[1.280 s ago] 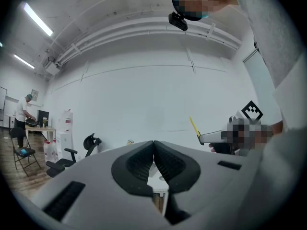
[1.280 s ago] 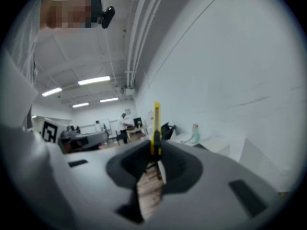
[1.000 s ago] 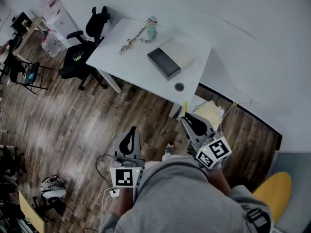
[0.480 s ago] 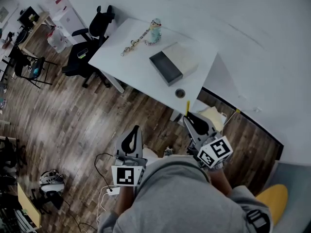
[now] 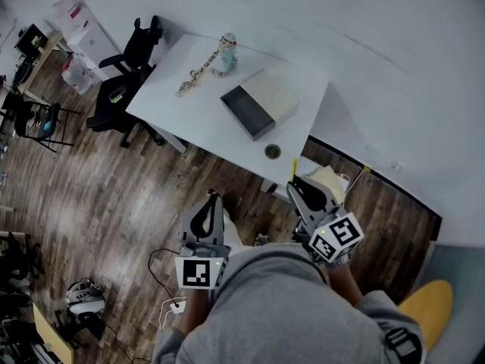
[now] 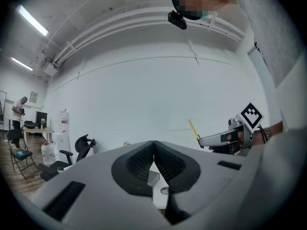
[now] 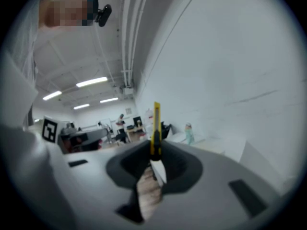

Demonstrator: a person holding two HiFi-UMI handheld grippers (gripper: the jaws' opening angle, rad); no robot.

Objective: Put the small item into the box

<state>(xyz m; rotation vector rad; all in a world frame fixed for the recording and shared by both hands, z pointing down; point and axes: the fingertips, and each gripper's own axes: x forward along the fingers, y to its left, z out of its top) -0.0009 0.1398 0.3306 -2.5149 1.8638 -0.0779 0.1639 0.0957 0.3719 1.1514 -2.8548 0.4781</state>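
Yellow cutter (image 7: pixel 155 123) (apparently a utility knife) is pinched between right gripper (image 7: pixel 154 147) jaws. Left gripper (image 6: pixel 153 146) jaws are pressed together, empty. Box (image 5: pixel 260 103) rests on table (image 5: pixel 178 116).

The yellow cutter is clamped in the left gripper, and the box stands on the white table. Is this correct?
No. The yellow cutter is clamped in the right gripper, as the right gripper view shows; the left gripper is shut on nothing. The box does stand on the white table.
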